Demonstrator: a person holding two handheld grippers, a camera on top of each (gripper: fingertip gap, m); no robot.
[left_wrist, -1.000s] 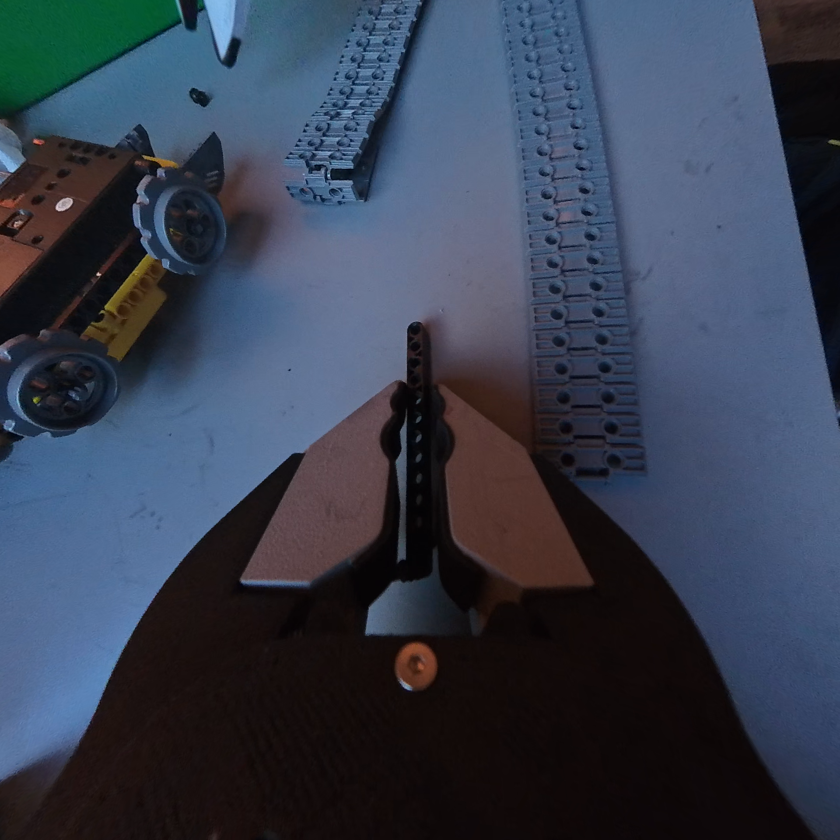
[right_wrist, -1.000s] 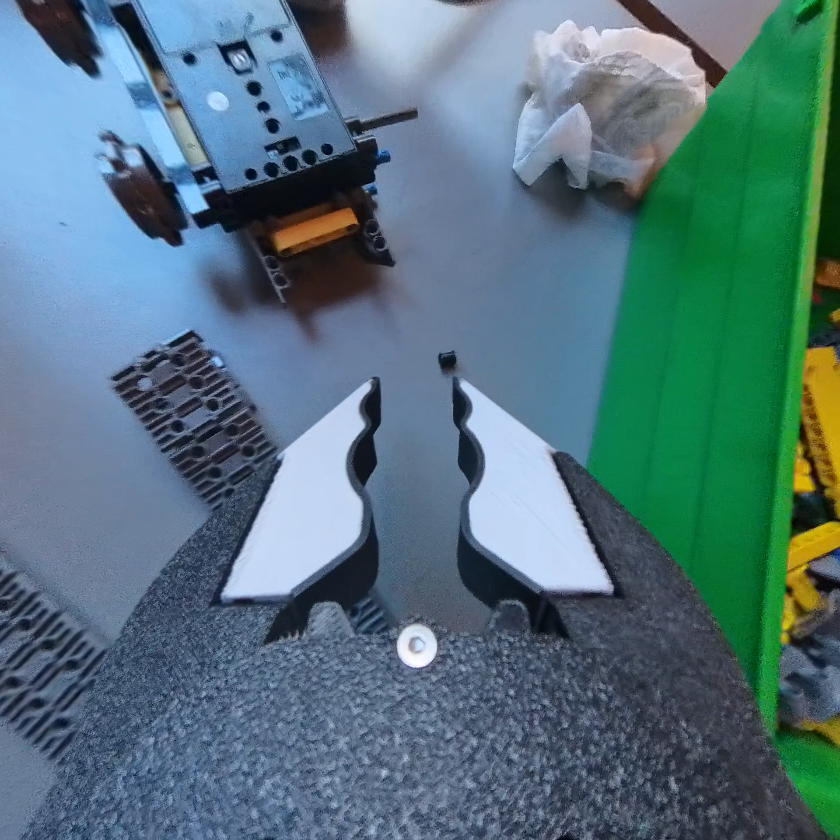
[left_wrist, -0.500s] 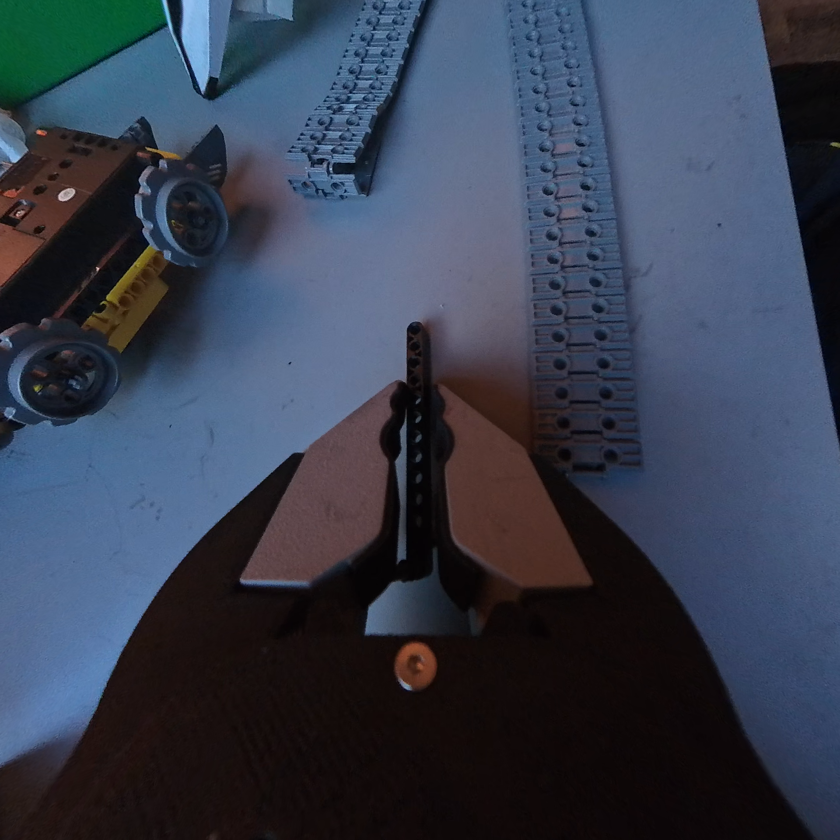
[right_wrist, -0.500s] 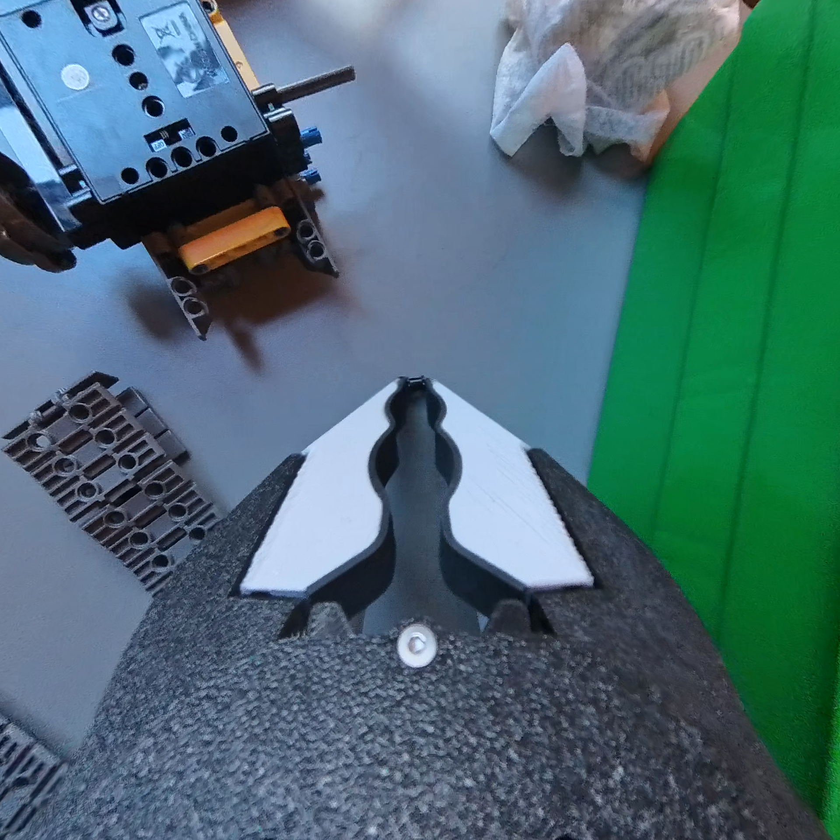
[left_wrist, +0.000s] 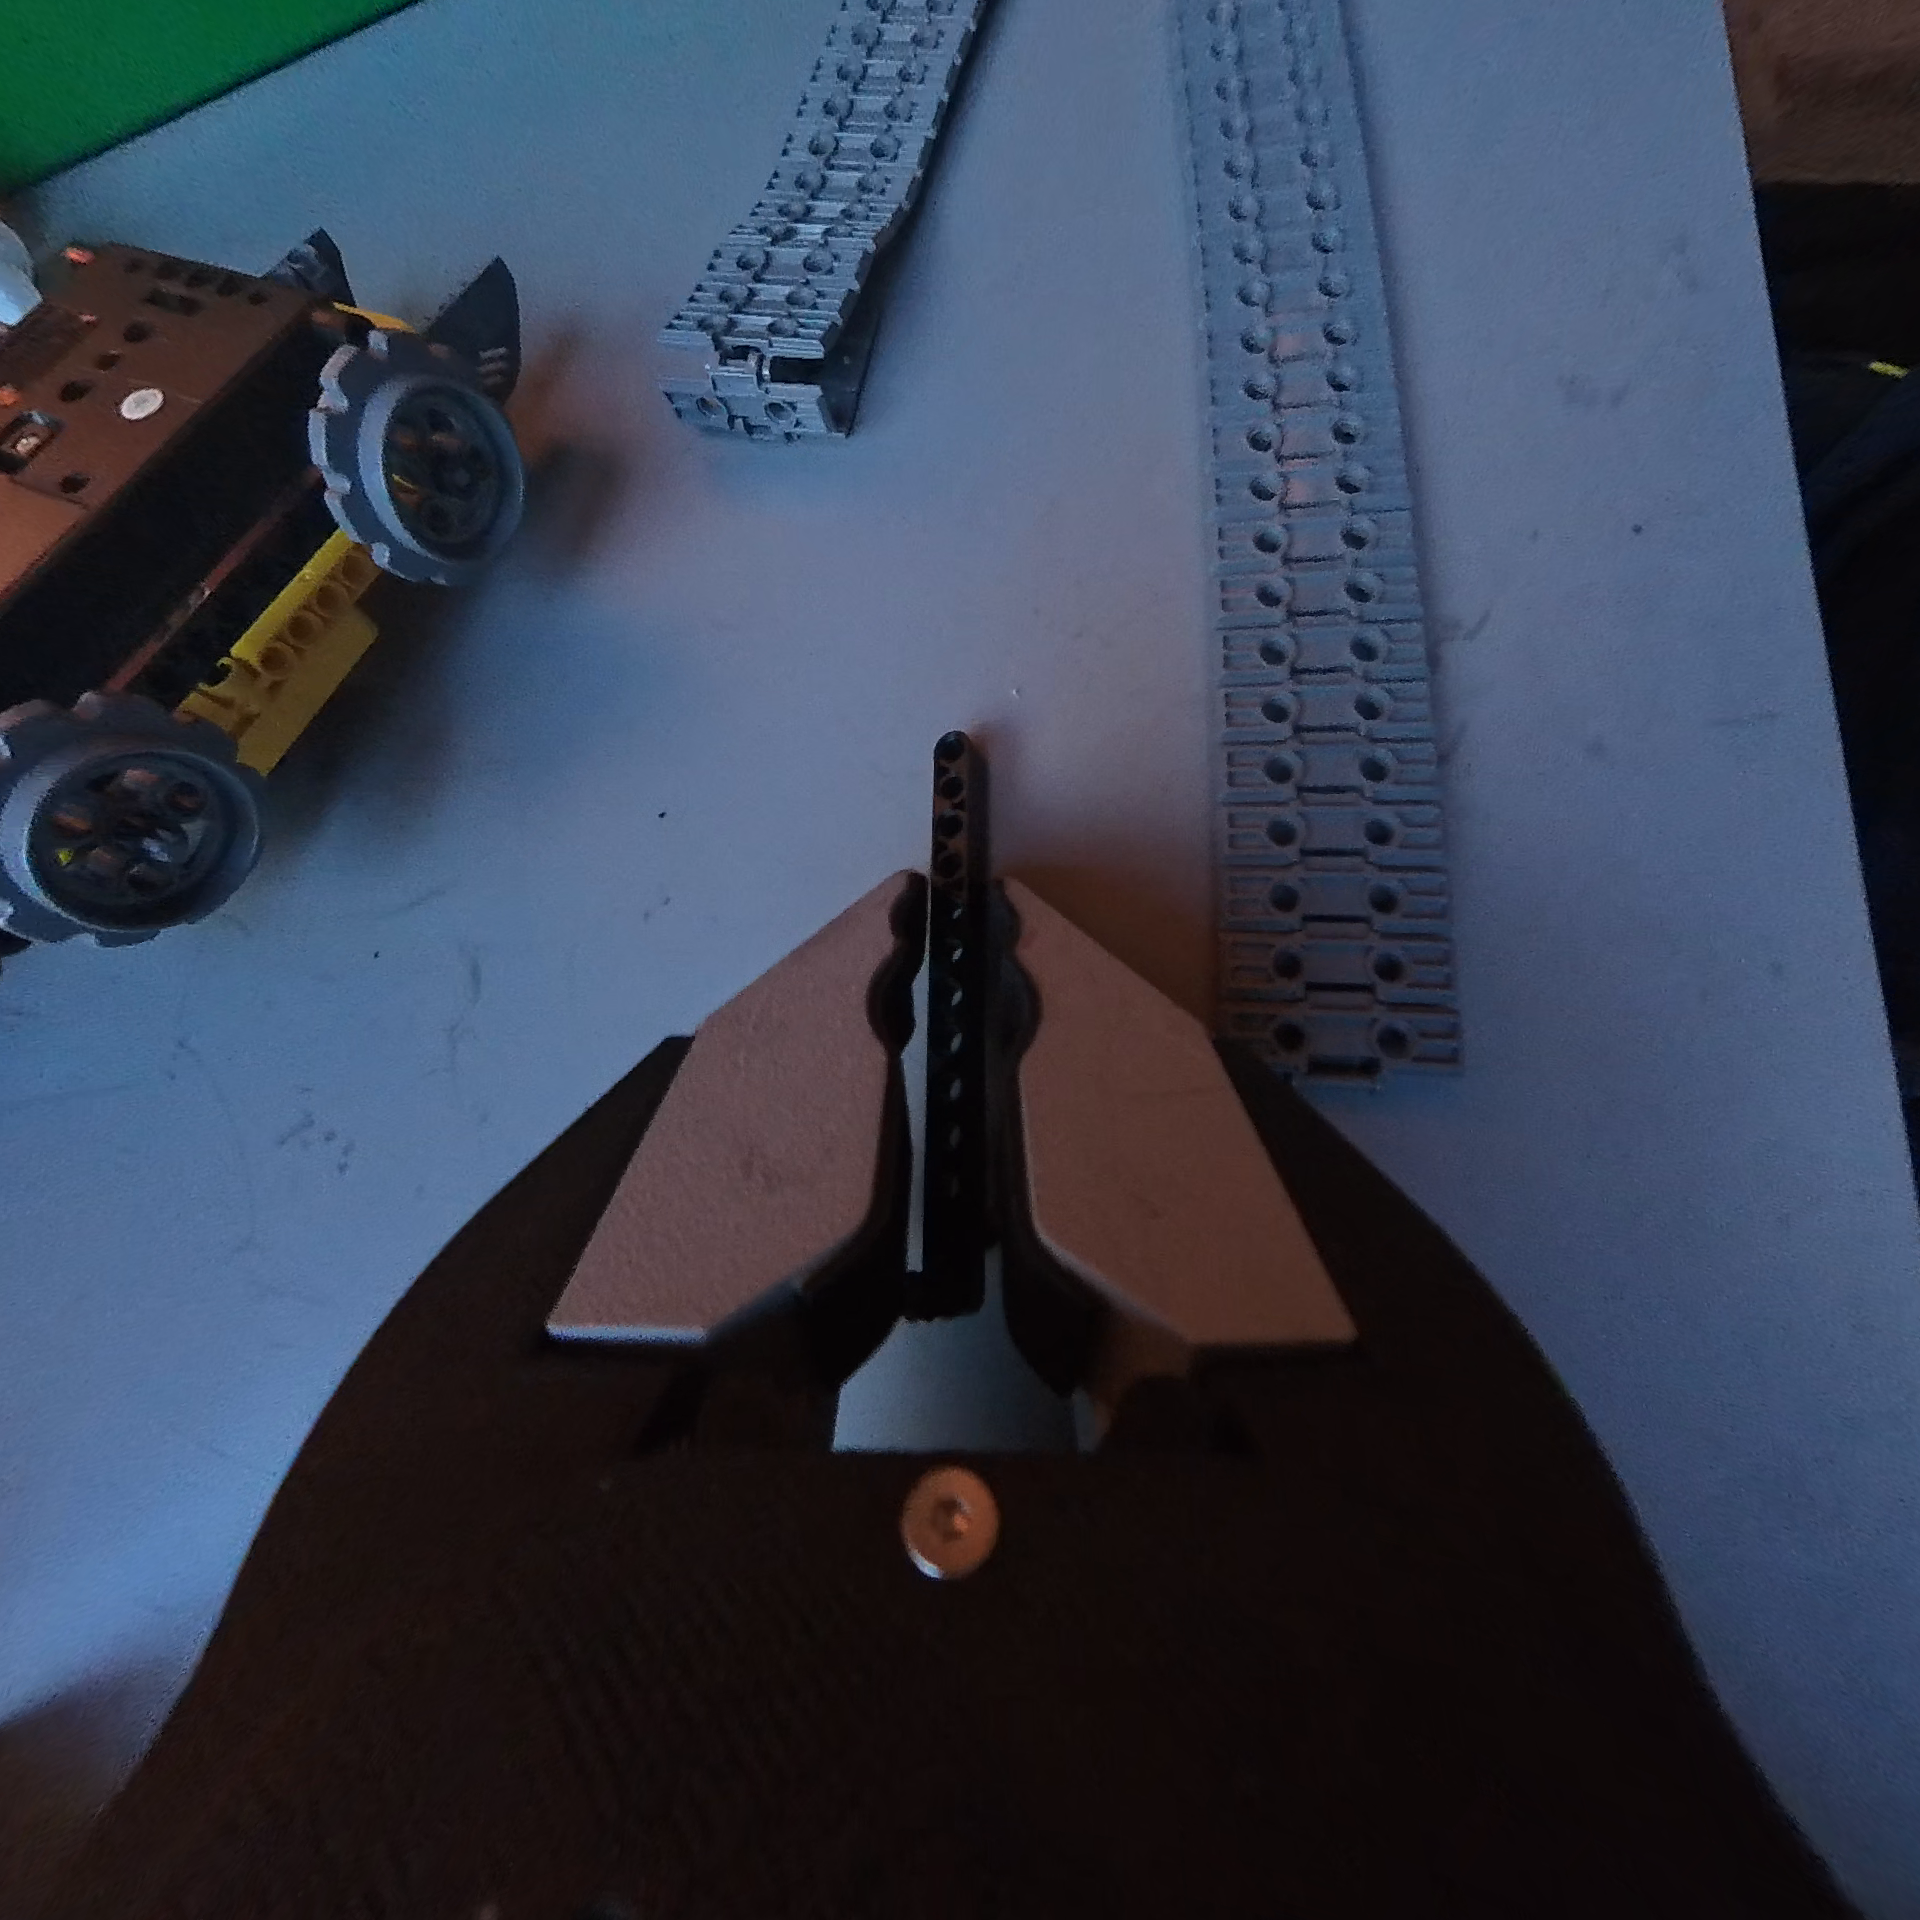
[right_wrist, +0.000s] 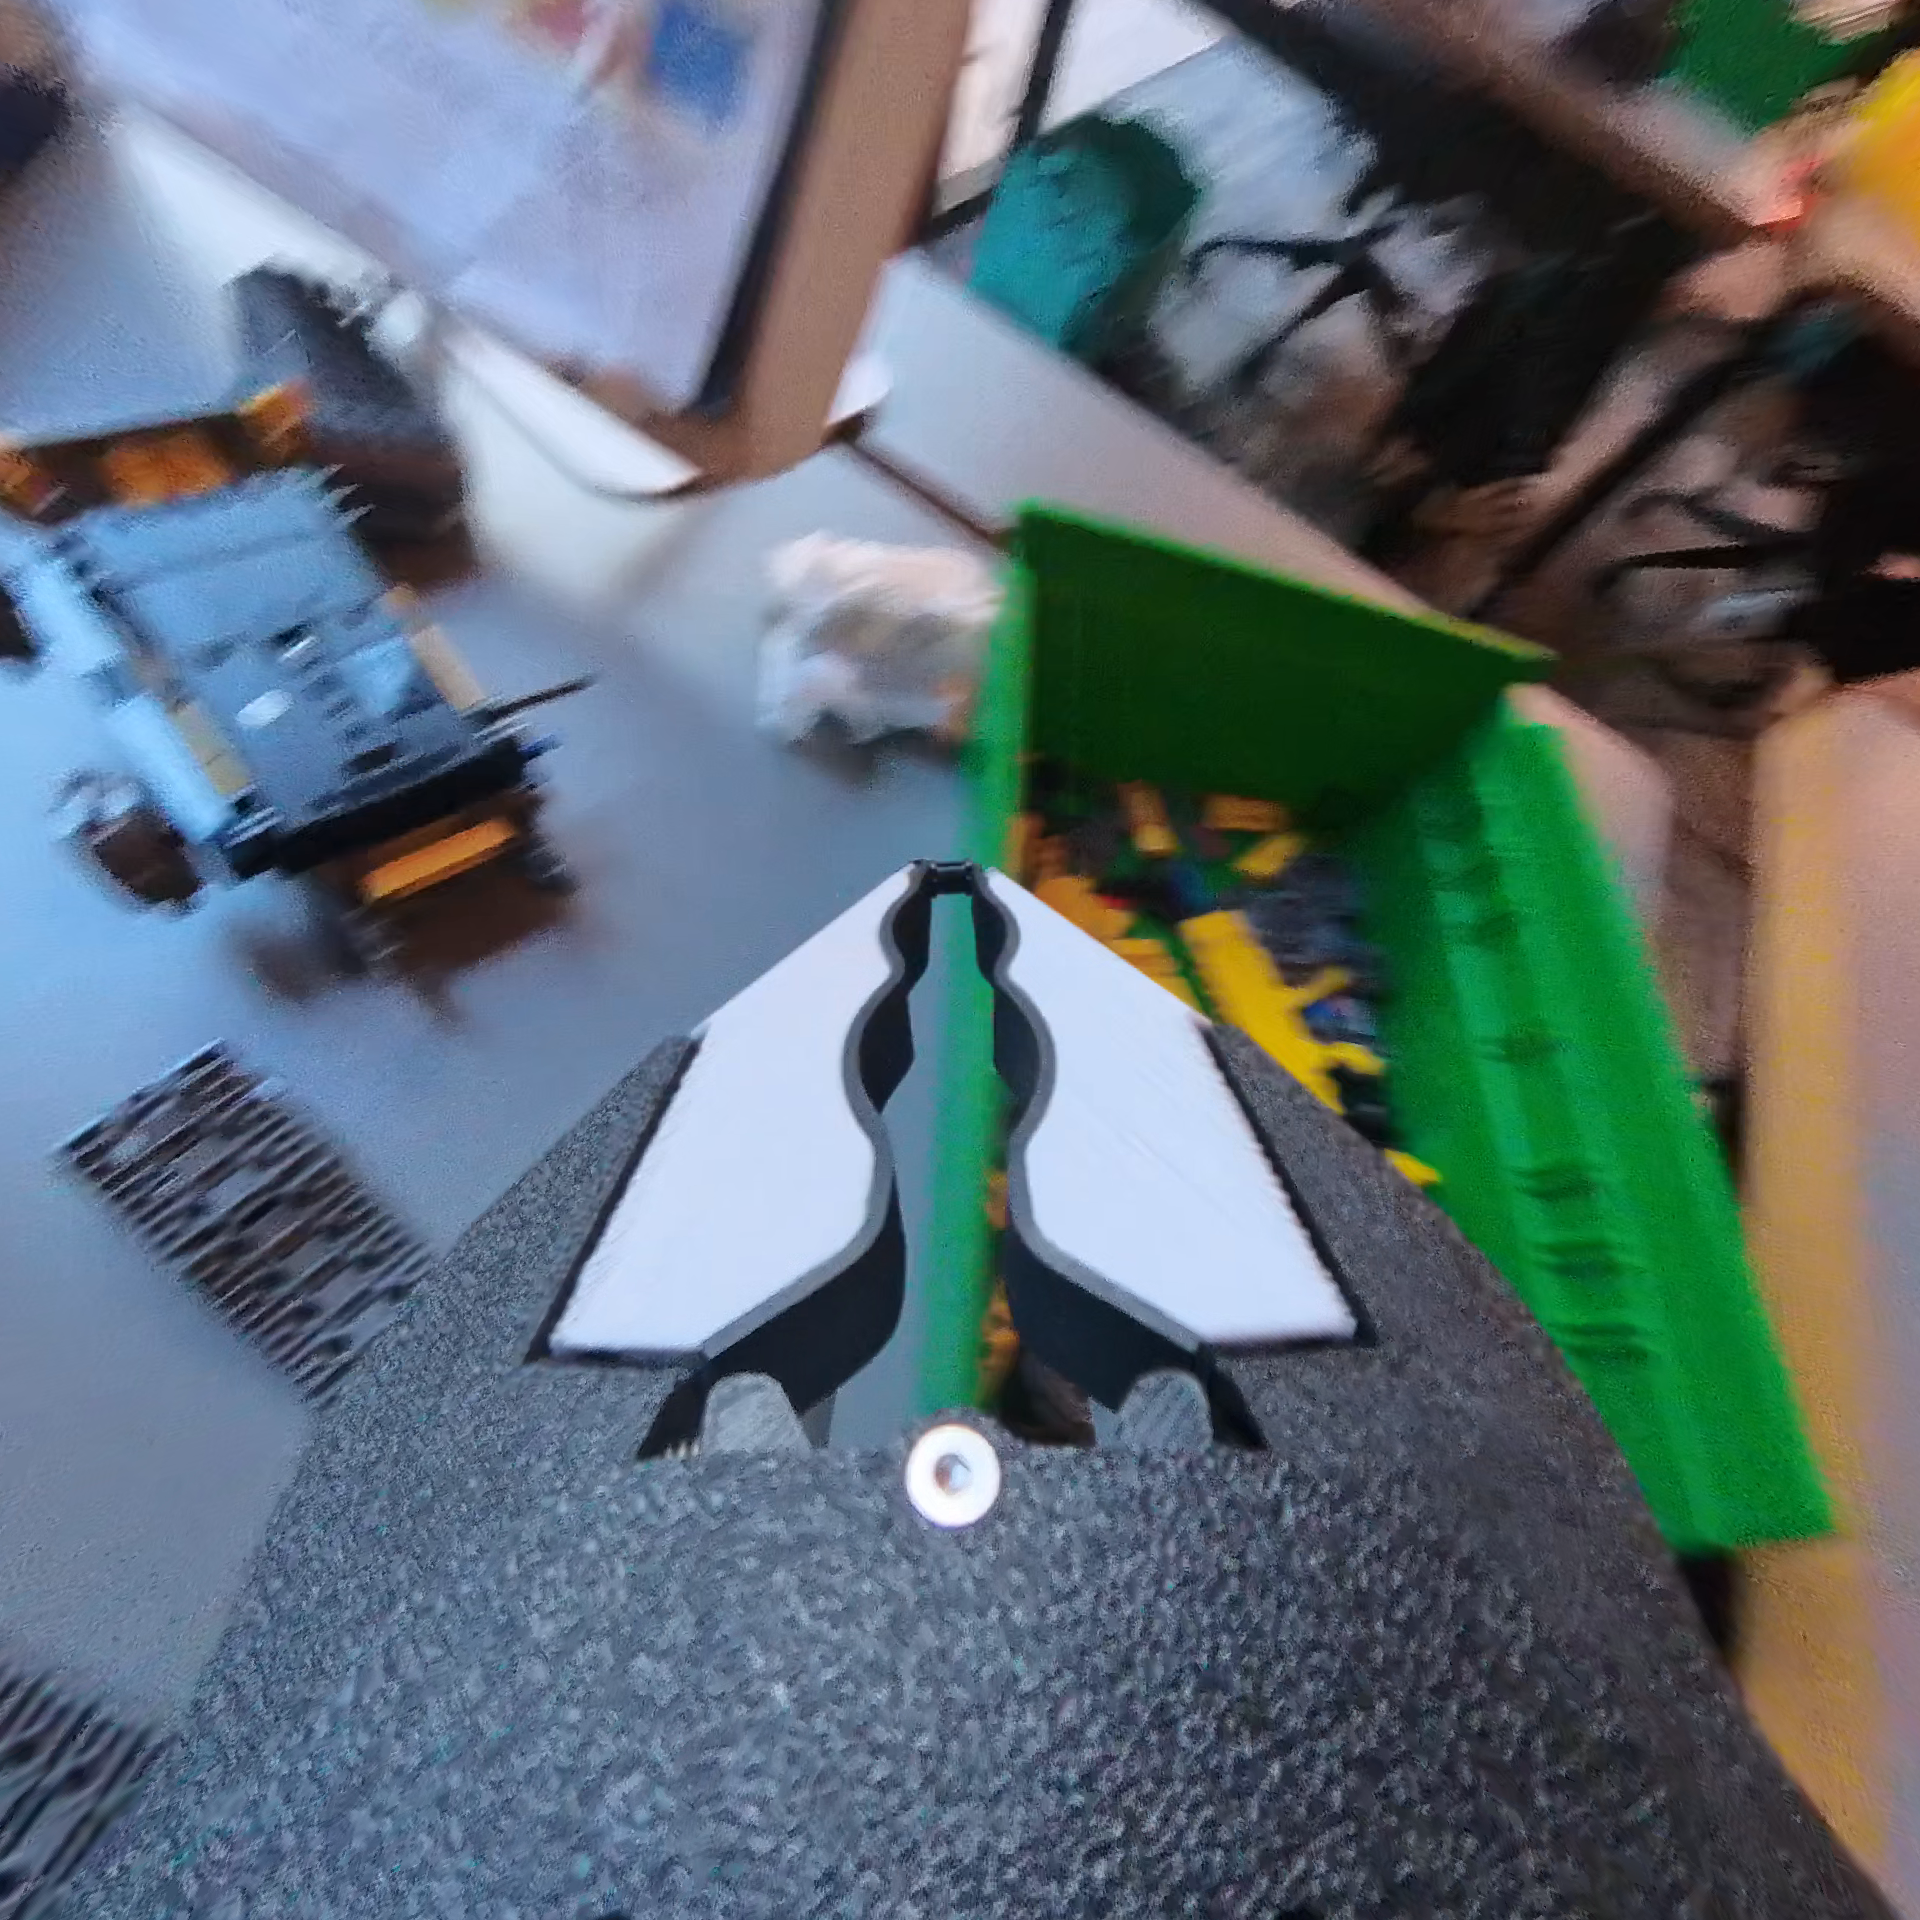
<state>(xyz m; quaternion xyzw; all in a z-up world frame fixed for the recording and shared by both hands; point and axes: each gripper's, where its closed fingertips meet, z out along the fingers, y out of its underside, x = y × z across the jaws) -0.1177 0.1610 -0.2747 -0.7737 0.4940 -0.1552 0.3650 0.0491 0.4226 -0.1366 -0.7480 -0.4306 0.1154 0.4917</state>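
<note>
Grips look snug: left hand-held gripper (left_wrist: 961, 883) pinches a thin black holed plastic beam (left_wrist: 958, 790) lengthwise, right hand-held gripper (right_wrist: 949, 885) tip-pinches a tiny black peg (right_wrist: 949, 871) by a green plastic bin (right_wrist: 1507, 1039).

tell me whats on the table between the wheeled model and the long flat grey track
In the left wrist view, between the wheeled model and the long flat track lie a shorter folded track piece and bare table; nearer, the left tongs hold a black beam.

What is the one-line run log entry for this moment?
left gripper: shut on black beam | right gripper: shut on small black piece, above green bin
</note>
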